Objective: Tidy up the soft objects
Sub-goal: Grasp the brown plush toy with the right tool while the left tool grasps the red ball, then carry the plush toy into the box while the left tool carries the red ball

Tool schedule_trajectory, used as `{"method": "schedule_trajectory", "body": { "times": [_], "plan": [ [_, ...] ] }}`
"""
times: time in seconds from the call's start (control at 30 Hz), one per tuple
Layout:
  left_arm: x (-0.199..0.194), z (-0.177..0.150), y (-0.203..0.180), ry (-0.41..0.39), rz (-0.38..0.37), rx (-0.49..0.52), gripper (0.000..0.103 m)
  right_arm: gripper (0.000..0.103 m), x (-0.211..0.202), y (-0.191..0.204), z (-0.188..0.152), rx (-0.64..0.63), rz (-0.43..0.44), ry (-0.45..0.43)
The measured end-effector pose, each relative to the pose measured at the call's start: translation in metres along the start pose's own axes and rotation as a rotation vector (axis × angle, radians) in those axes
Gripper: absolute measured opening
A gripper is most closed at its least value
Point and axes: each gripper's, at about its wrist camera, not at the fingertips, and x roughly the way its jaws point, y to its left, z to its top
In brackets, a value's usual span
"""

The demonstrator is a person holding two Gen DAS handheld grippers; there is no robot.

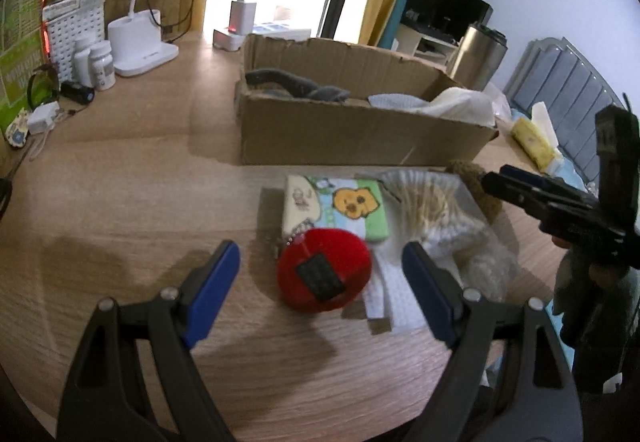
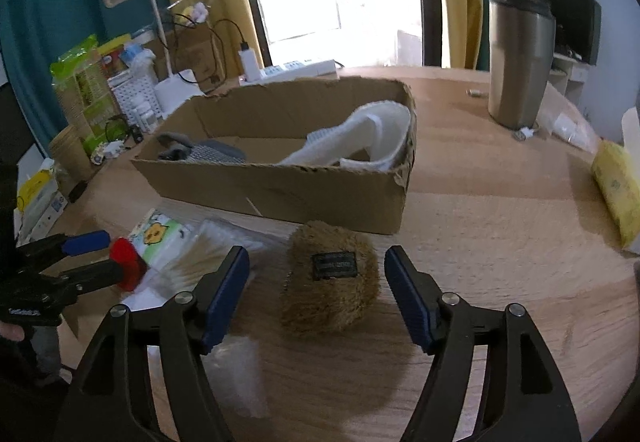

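A round red plush (image 1: 325, 269) with a dark label lies on the wooden table (image 1: 140, 202) between the wide-apart fingers of my left gripper (image 1: 320, 274), untouched by its blue pads. A brown furry plush (image 2: 330, 278) with a dark label lies between the spread fingers of my right gripper (image 2: 316, 282), also untouched. Behind them stands an open cardboard box (image 1: 360, 130) holding a grey soft item (image 1: 296, 84) and white cloths (image 2: 360, 138). A cartoon-printed tissue pack (image 1: 340, 204) and a clear bag of cotton swabs (image 1: 428, 202) lie beside the red plush (image 2: 126, 262).
A white desk lamp (image 1: 138, 42), pill bottles (image 1: 96, 62), chargers and cables crowd the back left. A steel tumbler (image 2: 518, 62) stands at the back right, and a yellow tissue pack (image 2: 618, 182) lies near the right edge. White paper (image 1: 396, 294) lies under the swab bag.
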Motion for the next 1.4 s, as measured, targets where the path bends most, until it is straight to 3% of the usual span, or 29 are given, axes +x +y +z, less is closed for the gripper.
{"method": "schedule_trajectory", "body": {
  "times": [0.33,0.53,0.6,0.67,0.83,1.4],
  "plan": [
    [0.006,-0.002,-0.002,0.022,-0.023,0.019,0.083,0.074,0.018,-0.008,-0.002,0.015,-0.012,0.055],
    [0.009,-0.002,-0.001,0.040,-0.032,0.028,0.056,0.072,0.023,-0.006,-0.002,0.009,-0.020,0.072],
    [0.009,-0.003,-0.003,0.044,-0.034,0.038,0.051,0.066,0.023,-0.005,-0.003,0.005,-0.019,0.079],
    [0.008,-0.003,-0.005,0.041,-0.036,0.050,0.050,0.056,0.026,-0.004,-0.004,-0.001,-0.022,0.094],
    [0.003,-0.003,-0.006,0.027,-0.046,0.059,0.049,0.051,0.024,-0.004,-0.006,0.000,-0.022,0.084],
    [-0.022,0.012,-0.007,-0.056,-0.058,0.071,0.049,0.049,-0.010,0.007,0.010,-0.029,-0.026,-0.014]
  ]
}}
